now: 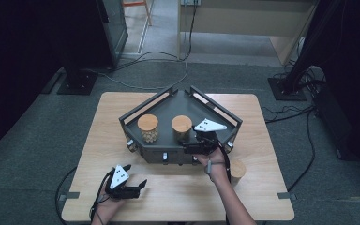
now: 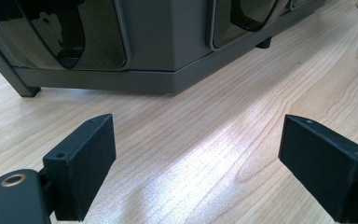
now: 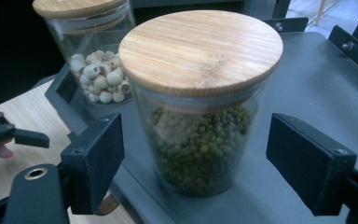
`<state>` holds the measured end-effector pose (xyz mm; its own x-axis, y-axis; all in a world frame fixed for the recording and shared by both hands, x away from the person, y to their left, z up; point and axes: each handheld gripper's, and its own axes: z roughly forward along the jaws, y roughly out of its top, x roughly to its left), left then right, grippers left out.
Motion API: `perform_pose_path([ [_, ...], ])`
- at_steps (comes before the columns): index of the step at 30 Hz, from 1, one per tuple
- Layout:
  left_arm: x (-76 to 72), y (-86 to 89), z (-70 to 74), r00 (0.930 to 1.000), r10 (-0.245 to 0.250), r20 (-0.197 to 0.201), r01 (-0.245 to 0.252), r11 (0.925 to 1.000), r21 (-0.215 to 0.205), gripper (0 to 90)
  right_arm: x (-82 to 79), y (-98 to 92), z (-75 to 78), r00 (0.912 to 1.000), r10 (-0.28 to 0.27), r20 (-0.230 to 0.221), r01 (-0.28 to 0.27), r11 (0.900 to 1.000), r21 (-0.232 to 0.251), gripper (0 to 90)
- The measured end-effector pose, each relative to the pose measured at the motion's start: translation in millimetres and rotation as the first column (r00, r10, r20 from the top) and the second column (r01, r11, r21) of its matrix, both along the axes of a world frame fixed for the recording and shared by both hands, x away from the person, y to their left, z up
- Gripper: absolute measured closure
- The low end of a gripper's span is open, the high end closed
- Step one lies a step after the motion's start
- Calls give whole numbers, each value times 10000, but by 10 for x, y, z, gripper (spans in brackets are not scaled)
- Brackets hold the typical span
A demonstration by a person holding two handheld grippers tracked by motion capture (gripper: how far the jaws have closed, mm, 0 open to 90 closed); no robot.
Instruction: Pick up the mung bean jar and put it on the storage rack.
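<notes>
A dark grey tray (image 1: 206,110) stands on the wooden table (image 1: 178,192). It holds a glass jar of pale seeds (image 1: 148,128) and a glass jar of green beans (image 1: 182,127), both with wooden lids. In the right gripper view the green bean jar (image 3: 200,140) stands upright between the jaws of my right gripper (image 3: 193,154), with a gap on each side, so the gripper is open. The pale seed jar (image 3: 98,79) is behind it to the left. My left gripper (image 1: 135,176) rests low over the table's front left, open and empty (image 2: 198,158), facing the tray's front wall (image 2: 168,46).
A third wooden-lidded jar (image 1: 237,169) stands on the table right of my right forearm. The tray has raised rails along its back edges (image 1: 215,105). Bare table lies between the left gripper and the tray. Cables and dark stands are on the floor beyond.
</notes>
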<state>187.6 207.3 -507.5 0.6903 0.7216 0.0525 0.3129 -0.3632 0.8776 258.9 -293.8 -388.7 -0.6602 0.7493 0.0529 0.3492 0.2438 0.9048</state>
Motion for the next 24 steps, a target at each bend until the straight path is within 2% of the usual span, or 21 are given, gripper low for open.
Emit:
perform_pose_path([
  [15,-1,-5,1,10000,-6,15,6,10000,31,108,-161,-87,44,9997,139,217,-139,9999,6,189],
  [24,-1,-8,2,10000,-8,6,8,10000,47,108,-258,-86,17,9994,67,349,-56,9995,-326,189],
])
